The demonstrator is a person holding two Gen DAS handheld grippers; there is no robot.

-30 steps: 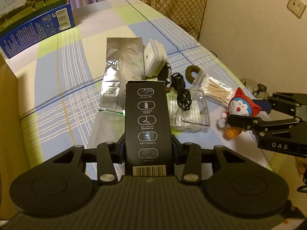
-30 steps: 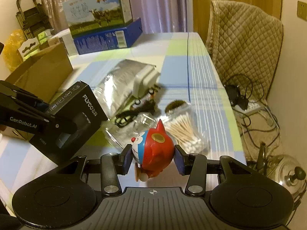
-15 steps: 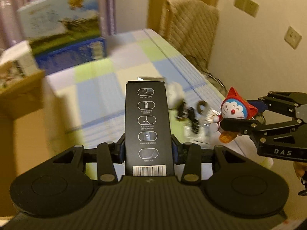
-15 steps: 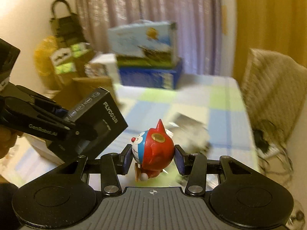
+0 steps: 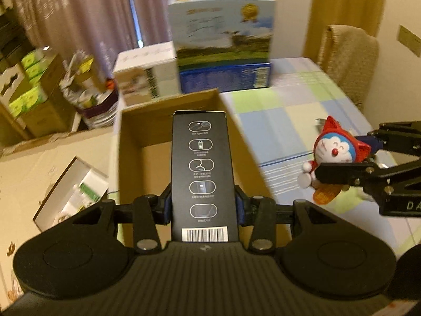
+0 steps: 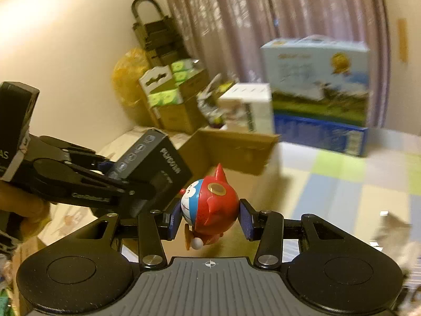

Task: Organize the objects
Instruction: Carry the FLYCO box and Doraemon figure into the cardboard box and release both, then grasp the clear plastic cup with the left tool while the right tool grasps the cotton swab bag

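Your left gripper (image 5: 202,205) is clamped on a long black box (image 5: 201,168), its 2 blue-padded fingers pressing the box's sides near the barcode end. The box points away from you, with 5 white icons in a column on its top face. It hangs in the air over an open cardboard box (image 5: 168,110), whose brown inner walls show on either side of it and whose bare bottom shows to its left.

Your right gripper (image 6: 209,220) is closed on a small red and blue cat figure (image 6: 210,205), gripped at its round head from both sides. From the right wrist view you see the back of its red hood with 1 pointed ear up and a gold disc on it. From the left wrist view the figure (image 5: 334,155) faces you with a white smiling face and red nose, held in the air above the table's checked cloth (image 5: 289,110), to the right of the cardboard box and apart from it.

In the right wrist view, the left gripper (image 6: 123,184) and the black box (image 6: 155,163) sit just left of the figure, close but not touching as far as you can tell.

Behind the cardboard box stands a blue carton with a meadow picture (image 5: 223,42), with a white box (image 5: 147,73) beside it. A padded chair (image 5: 347,60) stands at the table's far right. Curtains (image 5: 79,13) hang behind. The background is blurred.
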